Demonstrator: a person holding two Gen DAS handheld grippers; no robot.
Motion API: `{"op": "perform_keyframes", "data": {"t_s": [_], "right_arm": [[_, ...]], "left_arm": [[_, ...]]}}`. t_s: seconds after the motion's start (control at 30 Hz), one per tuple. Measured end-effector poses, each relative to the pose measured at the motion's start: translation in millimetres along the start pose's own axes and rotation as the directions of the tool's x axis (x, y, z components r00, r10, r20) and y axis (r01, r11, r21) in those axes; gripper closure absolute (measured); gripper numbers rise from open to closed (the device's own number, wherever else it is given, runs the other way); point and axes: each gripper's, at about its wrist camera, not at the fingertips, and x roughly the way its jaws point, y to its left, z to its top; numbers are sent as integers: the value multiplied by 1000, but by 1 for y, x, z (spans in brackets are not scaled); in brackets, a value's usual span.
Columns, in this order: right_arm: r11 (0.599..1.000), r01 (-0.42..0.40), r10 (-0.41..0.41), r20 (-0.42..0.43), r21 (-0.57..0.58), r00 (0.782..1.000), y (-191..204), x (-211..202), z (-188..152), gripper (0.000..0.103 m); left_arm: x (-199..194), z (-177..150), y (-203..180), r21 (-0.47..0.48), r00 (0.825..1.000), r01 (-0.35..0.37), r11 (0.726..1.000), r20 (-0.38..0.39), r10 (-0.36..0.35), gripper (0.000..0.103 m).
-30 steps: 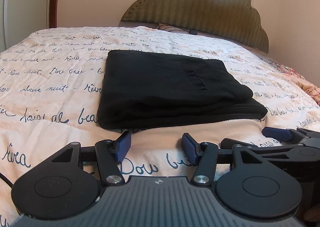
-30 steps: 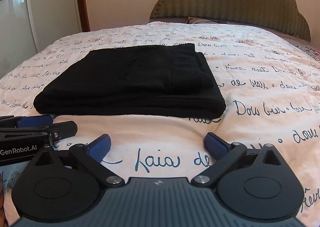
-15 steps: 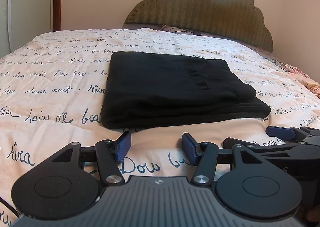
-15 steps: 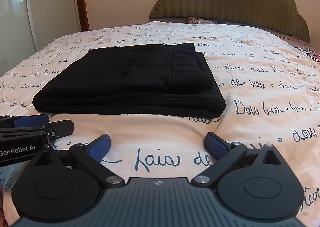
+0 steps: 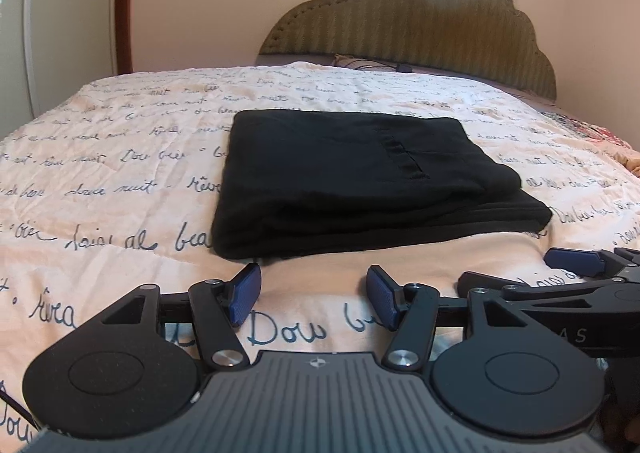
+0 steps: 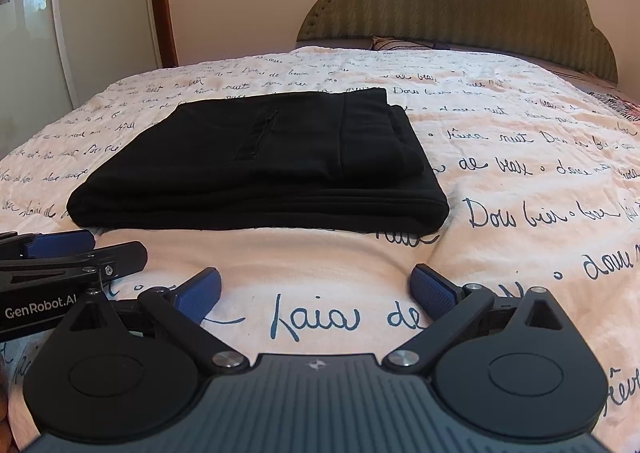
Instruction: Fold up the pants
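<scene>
Left wrist view: pants (image 5: 360, 181) lie on the bed (image 5: 120, 181) as a compact black rectangle, several layers stacked, edges roughly squared. Upper layer sits a bit short of the bottom layer on the right side, so a step shows there. Pocket seam visible on top. Left gripper (image 5: 312, 295) is low over the quilt, just short of the near edge of the pants, not touching them. Jaws apart, nothing between them. Right gripper (image 5: 576, 265) shows at the right margin, also near the quilt, clear of the cloth.

Right wrist view: same stack (image 6: 260, 165), seen from the other side. Near edge is a clean fold line, layers aligned along it. Far right corner has the upper layer tucked back slightly, minor. Right gripper (image 6: 316, 293) jaws wide apart, empty, hovering above the quilt in front of the pants. Left gripper (image 6: 72, 253) at the left margin, beside the near left corner of the stack, apart from it.

Read: folding looks done. No loose leg or waistband hanging out. Neither gripper holds fabric. Remaining, at most: square up that offset top layer, or flatten. Otherwise call it complete.
</scene>
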Motion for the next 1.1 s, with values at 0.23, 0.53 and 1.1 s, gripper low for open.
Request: {"op": "perform_keyframes", "data": {"t_s": [0.23,0.53,1.1], "right_arm": [[1000,-2,2,0,3,1000,0,0,0,1],[1000,-3,3,0,8,1000,-1,0,0,1],[1000,-11,10,6,17,1000,-3,-1,0,1]], "left_arm": [[2,3,4,-13,1000,18,1000,-14,-18,32],[5,7,5,-2,1000,12,1000,-23,-12,23],[11,9,7,11,994,-89,996,-61,89,0]]}}
